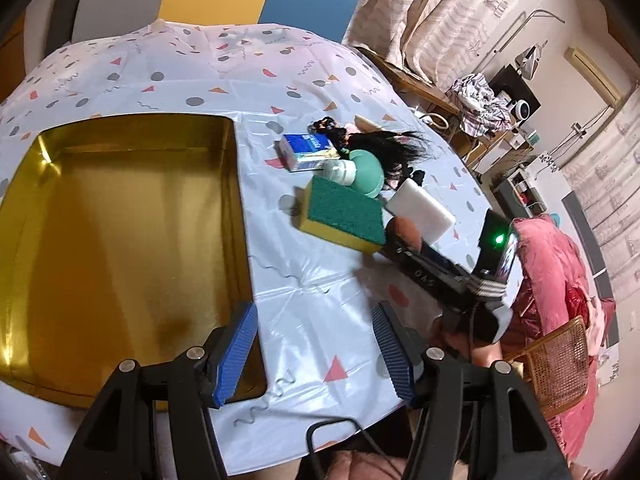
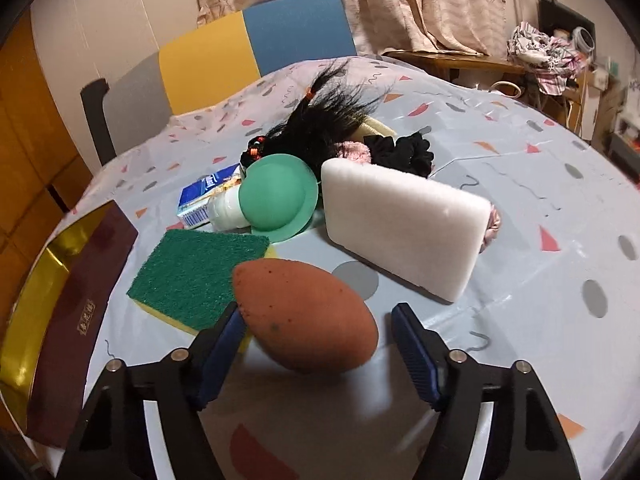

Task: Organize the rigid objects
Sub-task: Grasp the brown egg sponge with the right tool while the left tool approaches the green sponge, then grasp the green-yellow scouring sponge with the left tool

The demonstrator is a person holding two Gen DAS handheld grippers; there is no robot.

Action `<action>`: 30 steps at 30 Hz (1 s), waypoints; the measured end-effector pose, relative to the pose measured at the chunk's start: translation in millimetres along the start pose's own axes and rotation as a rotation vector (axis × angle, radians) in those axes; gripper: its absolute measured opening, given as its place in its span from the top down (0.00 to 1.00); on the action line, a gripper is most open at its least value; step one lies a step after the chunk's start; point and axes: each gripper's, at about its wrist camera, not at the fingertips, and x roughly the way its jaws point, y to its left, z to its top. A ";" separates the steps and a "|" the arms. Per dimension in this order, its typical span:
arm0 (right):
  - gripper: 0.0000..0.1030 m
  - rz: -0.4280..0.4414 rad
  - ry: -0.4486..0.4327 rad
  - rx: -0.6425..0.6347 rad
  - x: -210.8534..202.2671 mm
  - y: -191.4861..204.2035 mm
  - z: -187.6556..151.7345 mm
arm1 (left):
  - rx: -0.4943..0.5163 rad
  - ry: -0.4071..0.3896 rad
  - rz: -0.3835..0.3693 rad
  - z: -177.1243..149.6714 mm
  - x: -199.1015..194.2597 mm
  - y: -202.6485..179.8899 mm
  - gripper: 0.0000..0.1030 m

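A: From the left wrist, the left gripper is seen spread wide with nothing between its blue ribbed pads, held over the edge of the patterned plastic tablecloth. The gold rectangular metal tin is seen just left of it, open and bare inside.

B: And the pile?

A: A green-and-yellow scouring sponge is seen further up the cloth, with a white foam block beside it and a small blue carton behind. The right gripper is caught at the sponge's right, with something brown at its tip.

B: Over to the right wrist.

A: There, the brown egg-shaped makeup sponge is framed between the spread fingers of the right gripper. The left pad is touched by it; the right pad is kept clear, so nothing is pinched. A mint-green round cap, a white bottle and a tuft of black hair are seen behind.
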 end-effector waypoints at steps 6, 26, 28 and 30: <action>0.43 0.050 -0.051 0.002 -2.7 -0.8 -6.4 | 0.003 0.024 -0.031 13.0 21.6 -14.0 0.41; 0.46 0.056 -0.169 0.213 -12.5 -41.0 -19.6 | 0.138 0.113 0.139 83.5 149.2 -51.3 0.22; 0.46 0.060 -0.168 0.216 -12.2 -42.1 -19.6 | 0.133 0.129 0.108 83.3 156.8 -47.8 0.22; 0.46 0.062 -0.169 0.217 -12.2 -42.5 -19.7 | 0.122 0.136 0.063 77.7 156.4 -46.7 0.22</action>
